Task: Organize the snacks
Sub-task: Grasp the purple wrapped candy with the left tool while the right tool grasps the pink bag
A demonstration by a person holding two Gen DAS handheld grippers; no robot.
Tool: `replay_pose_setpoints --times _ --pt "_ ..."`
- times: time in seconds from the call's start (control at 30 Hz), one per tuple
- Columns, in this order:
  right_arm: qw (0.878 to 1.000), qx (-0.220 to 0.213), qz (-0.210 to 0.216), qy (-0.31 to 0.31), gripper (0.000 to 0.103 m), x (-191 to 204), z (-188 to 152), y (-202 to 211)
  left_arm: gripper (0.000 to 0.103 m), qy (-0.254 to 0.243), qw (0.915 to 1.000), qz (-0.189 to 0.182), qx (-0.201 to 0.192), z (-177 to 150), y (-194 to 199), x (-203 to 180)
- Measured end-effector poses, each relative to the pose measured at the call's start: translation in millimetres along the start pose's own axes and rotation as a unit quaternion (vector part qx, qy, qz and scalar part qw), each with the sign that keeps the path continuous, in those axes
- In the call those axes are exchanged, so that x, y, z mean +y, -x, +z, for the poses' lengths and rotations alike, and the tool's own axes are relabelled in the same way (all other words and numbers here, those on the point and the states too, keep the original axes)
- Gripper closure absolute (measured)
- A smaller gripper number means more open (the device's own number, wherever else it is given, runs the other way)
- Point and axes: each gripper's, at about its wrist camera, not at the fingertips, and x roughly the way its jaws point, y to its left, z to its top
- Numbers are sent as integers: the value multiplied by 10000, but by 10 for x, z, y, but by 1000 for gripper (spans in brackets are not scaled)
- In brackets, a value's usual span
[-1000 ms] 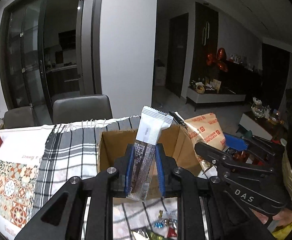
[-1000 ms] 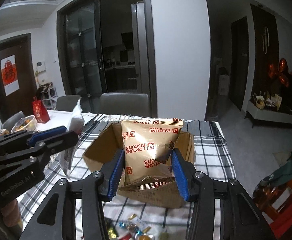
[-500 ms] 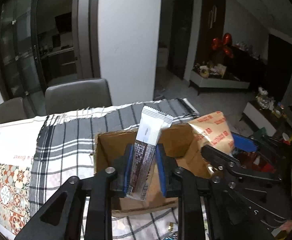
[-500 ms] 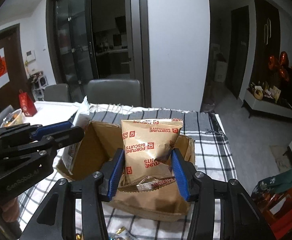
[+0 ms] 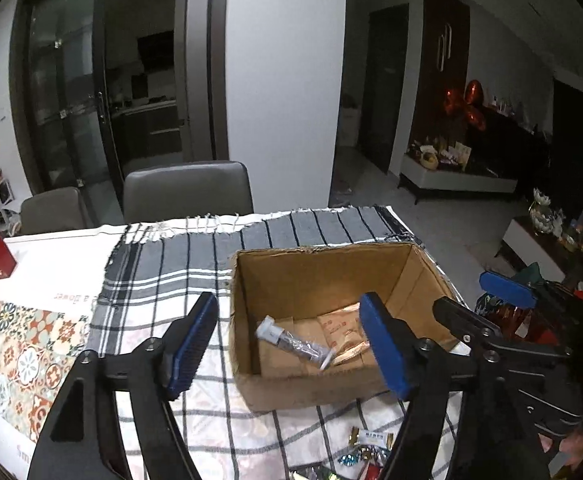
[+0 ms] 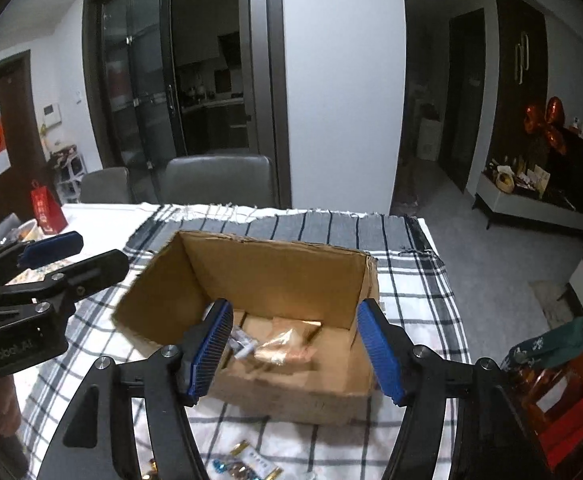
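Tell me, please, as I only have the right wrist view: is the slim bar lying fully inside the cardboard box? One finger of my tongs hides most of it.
Observer: Yes. In the left wrist view the bar lies flat on the floor of the cardboard box, one end resting across the biscuit packet.
Operator: Thank you. Are the left tongs holding anything? I see them only side-on.
Observer: No, the left tongs stand open with nothing between the pads.
Operator: And what lies left of the checked cloth?
Observer: A tile-patterned mat lies beyond the left edge of the checked cloth.
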Motion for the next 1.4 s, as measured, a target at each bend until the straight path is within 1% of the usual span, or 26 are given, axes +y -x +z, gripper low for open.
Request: replay_pose_setpoints --times 0.1,0.23,0.3,0.4,0.5,0.6,0.67,0.8,0.87,0.93,1.0,1.07,1.13,1.33,1.4 --pt "9999 -127 78 12 37 50 -64 194 26 18 9999 104 -124 -95 223 13" --pt "9996 -235 140 -35 37 136 -206 454 26 40 9991 271 -334 -289 558 47" --pt "9995 -259 173 -92 37 171 -282 547 26 29 9988 348 -346 -389 694 56" --pt "9990 -216 343 -197 37 242 -446 694 26 38 9988 360 -334 -554 893 84" --pt "9981 -151 533 -279 37 297 -617 816 26 24 9981 433 -441 -732 1091 91" --pt "9978 -109 557 -332 37 356 -804 907 26 -2 9975 516 -475 -940 1232 92" --pt "9979 -88 537 -365 37 385 -926 949 26 70 9975 535 -464 -1094 1291 110" --pt "9974 118 541 -466 37 424 -1207 973 26 330 9975 530 -331 -1402 1342 171" --pt "9970 227 558 -481 37 458 -1328 972 26 367 9977 512 -240 -1562 1348 169" --pt "9965 352 593 -480 37 483 -1490 953 26 386 9973 602 -136 -1735 1332 169" --pt "9962 457 588 -461 37 494 -1634 922 26 427 9976 553 -33 -1866 1311 196" --pt "9952 557 641 -493 37 505 -1748 879 26 461 9975 538 70 -1972 1266 202" --pt "9940 656 663 -573 37 492 -1864 844 26 478 9969 604 150 -2096 1238 199" --pt "9923 890 564 -645 37 505 -2094 726 28 477 9963 620 355 -2348 1105 220" --pt "9917 958 548 -654 37 506 -2137 690 32 503 9958 608 457 -2417 1031 238"
